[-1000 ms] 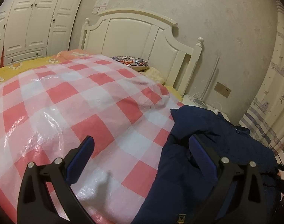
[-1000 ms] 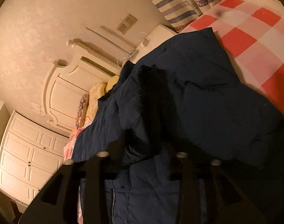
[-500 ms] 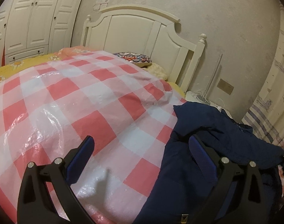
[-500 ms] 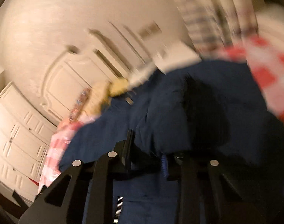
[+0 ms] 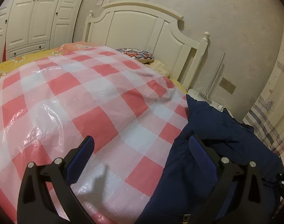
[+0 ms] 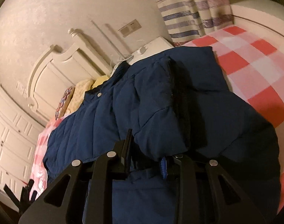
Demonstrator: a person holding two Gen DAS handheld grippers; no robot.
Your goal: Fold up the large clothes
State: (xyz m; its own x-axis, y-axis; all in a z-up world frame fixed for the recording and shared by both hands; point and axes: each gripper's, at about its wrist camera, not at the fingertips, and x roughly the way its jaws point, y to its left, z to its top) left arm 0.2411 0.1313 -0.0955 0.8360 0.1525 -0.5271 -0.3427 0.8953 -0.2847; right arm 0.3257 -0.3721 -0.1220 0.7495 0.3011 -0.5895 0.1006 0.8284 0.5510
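While its black fingers with blue pads stand wide apart at the bottom of the left wrist view, the left gripper (image 5: 141,147) holds nothing, its left finger over the red-and-white checked plastic sheet (image 5: 82,100) and its right finger over the navy quilted puffer jacket (image 5: 212,149). At the bottom centre of the right wrist view, the right gripper (image 6: 146,149) has its fingers drawn narrow and pinched on a puffy fold of that jacket (image 6: 160,112). From there the jacket spreads up through the middle of the frame, lying over the checked sheet on the bed, a silver snap showing near its upper left edge. Beyond it, in the left wrist view, a patterned round cushion (image 5: 136,55) lies before the cream wooden headboard (image 5: 142,26), with white panelled wardrobe doors (image 5: 33,16) at upper left and a striped curtain (image 5: 268,119) at right.
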